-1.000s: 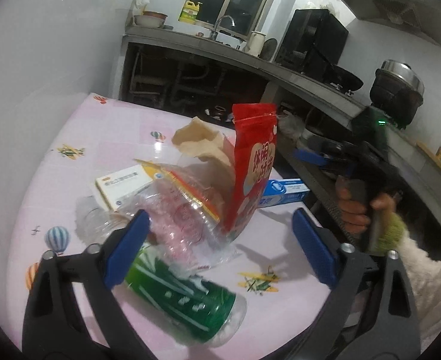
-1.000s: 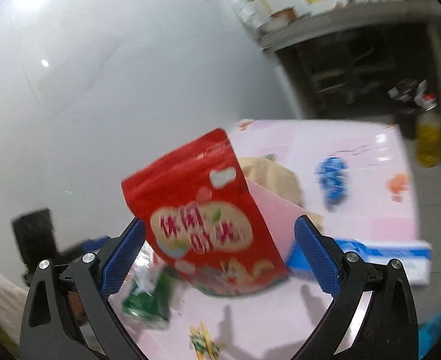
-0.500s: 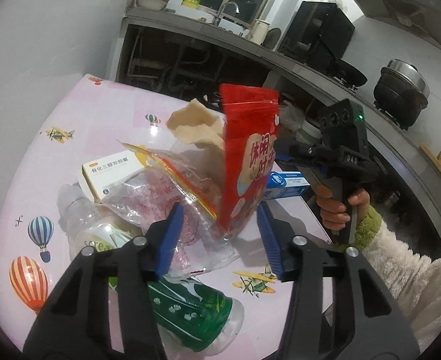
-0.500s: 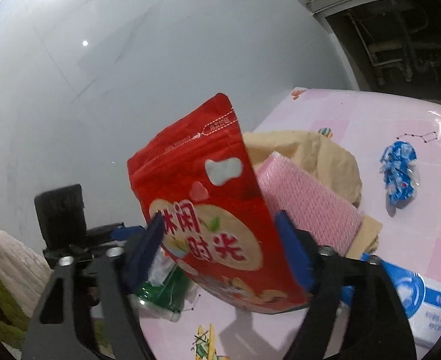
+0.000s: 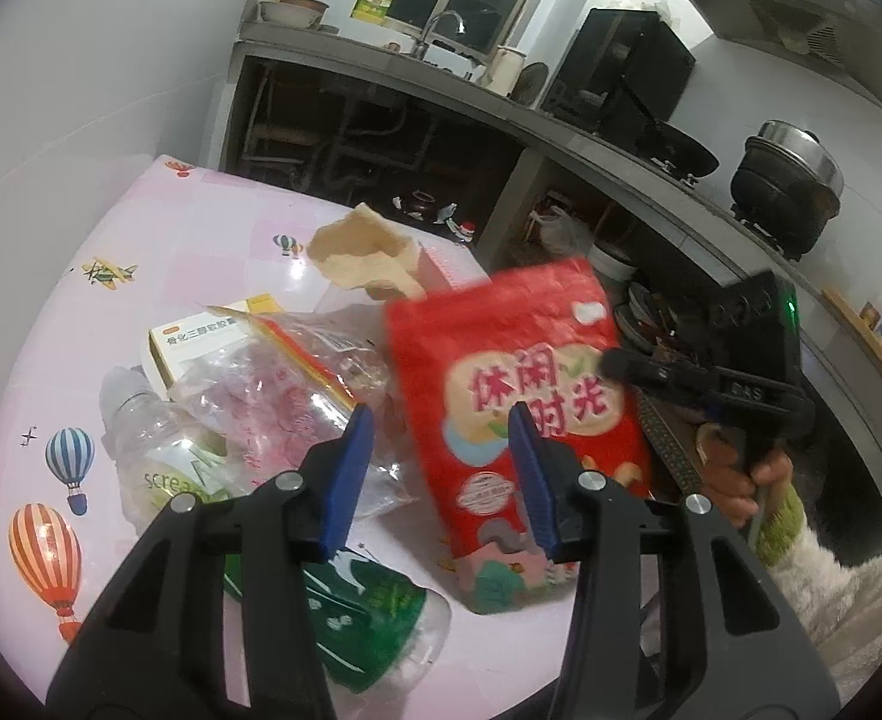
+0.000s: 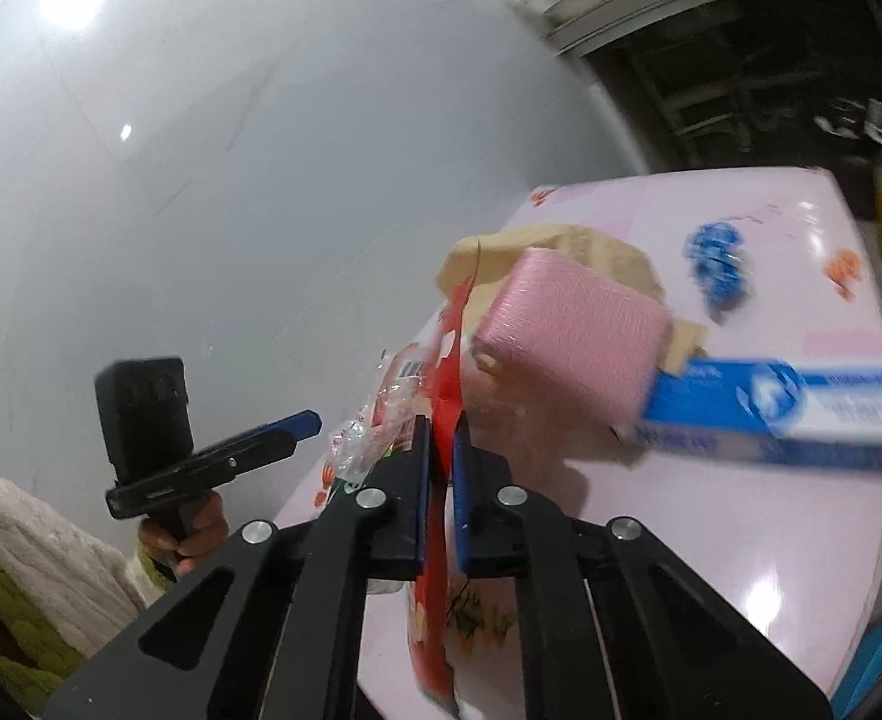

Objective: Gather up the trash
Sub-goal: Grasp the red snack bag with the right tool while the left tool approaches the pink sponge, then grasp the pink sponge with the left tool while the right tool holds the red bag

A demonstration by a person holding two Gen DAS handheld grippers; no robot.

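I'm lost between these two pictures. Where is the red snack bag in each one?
Left wrist view: the red snack bag stands face-on at centre, just beyond the left gripper.
Right wrist view: the bag shows edge-on at lower centre, pinched in the right gripper.
Shared landmark: the crumpled tan paper behind the bag.

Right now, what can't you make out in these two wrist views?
- Green bottle, left wrist view: the left gripper's arms cover its middle.
- Blue box, right wrist view: motion blur makes the print unreadable.
- Red snack bag, right wrist view: edge-on in the right gripper's shut jaws, front unseen.
- Blue wrapper, right wrist view: too blurred to identify.
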